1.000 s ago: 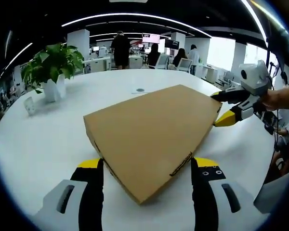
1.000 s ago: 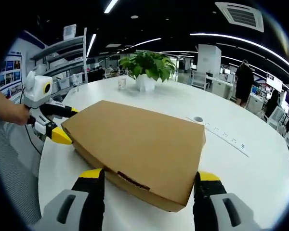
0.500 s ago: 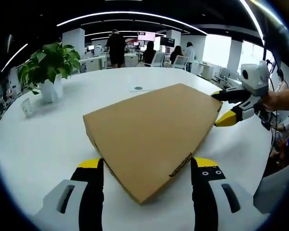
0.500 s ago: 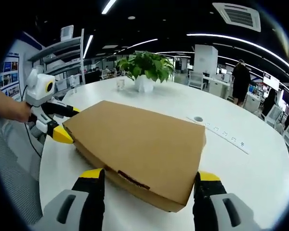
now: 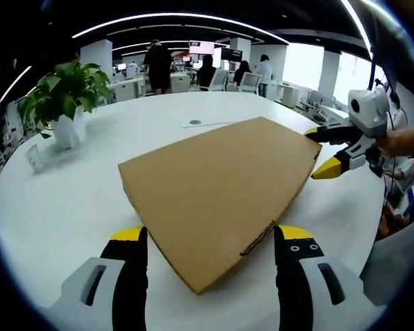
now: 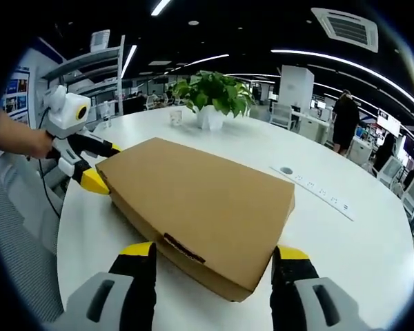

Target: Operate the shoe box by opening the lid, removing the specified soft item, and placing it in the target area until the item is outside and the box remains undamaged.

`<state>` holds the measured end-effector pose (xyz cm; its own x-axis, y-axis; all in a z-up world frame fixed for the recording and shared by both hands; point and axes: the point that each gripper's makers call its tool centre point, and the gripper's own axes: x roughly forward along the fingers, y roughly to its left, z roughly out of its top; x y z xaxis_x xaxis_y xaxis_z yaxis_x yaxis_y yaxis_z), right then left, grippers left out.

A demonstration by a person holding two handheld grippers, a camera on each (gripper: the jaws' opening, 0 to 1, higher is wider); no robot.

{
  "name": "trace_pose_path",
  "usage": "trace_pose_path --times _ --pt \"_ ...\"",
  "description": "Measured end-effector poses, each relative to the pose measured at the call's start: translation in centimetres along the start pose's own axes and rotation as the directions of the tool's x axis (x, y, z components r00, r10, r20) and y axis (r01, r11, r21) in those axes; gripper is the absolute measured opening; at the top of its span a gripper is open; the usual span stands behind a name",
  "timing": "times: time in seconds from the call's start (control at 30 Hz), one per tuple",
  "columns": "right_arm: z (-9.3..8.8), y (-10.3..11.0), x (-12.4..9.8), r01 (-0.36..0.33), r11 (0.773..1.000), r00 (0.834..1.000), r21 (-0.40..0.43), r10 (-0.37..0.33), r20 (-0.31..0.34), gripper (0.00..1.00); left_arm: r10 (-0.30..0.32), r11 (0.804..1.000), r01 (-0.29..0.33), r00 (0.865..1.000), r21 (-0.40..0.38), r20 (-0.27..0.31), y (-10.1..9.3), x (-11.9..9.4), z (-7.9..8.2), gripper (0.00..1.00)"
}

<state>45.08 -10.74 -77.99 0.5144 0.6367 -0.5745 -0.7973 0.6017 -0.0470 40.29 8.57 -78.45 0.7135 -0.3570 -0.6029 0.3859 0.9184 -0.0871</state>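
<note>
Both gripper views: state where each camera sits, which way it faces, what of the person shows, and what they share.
Left gripper view: rides the left tongs, facing across the flat brown cardboard shoe box towards the right tongs; a hand shows at right.
Right gripper view: rides the right tongs, facing the opposite way over the box towards the left tongs; a hand shows at left.
Shared: closed box, round white table, potted green plant.

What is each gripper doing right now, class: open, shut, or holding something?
Left gripper: open, jaws either side of the box corner.
Right gripper: open, jaws astride the box's opposite end.
</note>
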Motion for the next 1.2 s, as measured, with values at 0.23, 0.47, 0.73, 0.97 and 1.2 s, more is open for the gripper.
trace_pose_path --times 0.23,0.47,0.73,0.97,1.2 --pt "-0.1 0.7 -0.2 0.024 1.000 1.000 0.001 -0.024 -0.001 0.62 -0.026 0.999 0.026 1.000 0.019 -0.004 0.4 -0.3 -0.2 0.77" --pt "-0.1 1.6 -0.4 0.045 0.999 0.999 0.022 -0.045 0.007 0.61 -0.055 0.998 0.055 0.998 0.040 -0.005 1.0 -0.7 -0.4 0.77" --pt "-0.2 2.9 -0.7 0.062 0.997 0.998 0.037 -0.062 0.000 0.58 -0.101 0.994 0.102 0.994 0.045 -0.031 1.8 -1.1 -0.8 0.76" --pt "-0.4 4.0 -0.9 0.066 0.998 0.998 0.021 -0.066 -0.007 0.54 -0.125 0.989 0.129 0.991 0.076 -0.053 2.5 -1.6 -1.2 0.76" --pt "-0.2 5.4 -1.0 0.073 0.997 0.997 0.025 -0.073 -0.005 0.52 -0.148 0.983 0.153 0.987 0.099 -0.061 3.1 -2.5 -1.5 0.76"
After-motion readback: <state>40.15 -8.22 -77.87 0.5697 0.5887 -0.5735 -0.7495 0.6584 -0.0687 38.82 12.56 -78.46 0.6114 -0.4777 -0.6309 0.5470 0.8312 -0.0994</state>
